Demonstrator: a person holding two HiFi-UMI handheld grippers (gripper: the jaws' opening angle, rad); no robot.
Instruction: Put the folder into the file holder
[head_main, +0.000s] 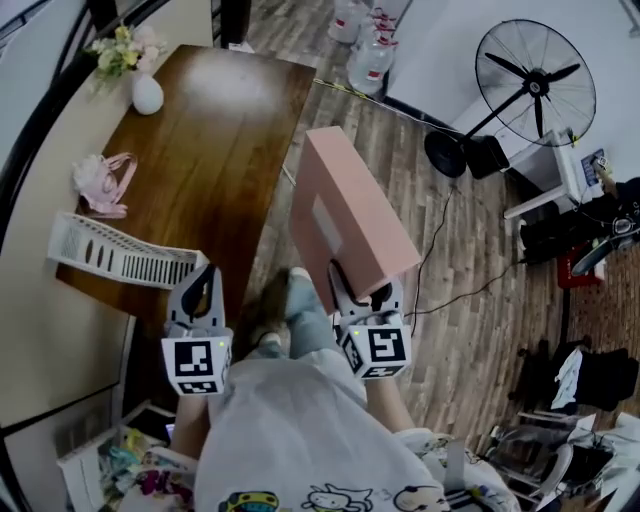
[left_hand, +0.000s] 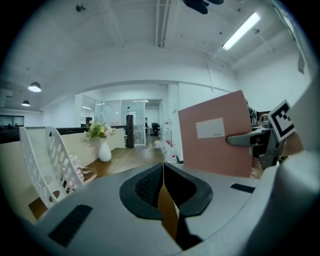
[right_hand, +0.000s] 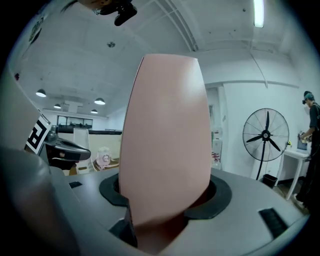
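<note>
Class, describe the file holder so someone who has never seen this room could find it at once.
Find the long brown wooden table. At its near left end sits the file holder. It alone is a white slotted rack; farther along are a pink item and a flower vase.

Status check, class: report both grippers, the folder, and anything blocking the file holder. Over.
Right gripper shut on pink cardboard folder, held aloft. Left gripper shut, empty. White slatted file holder on brown wooden table; path looks open.
</note>
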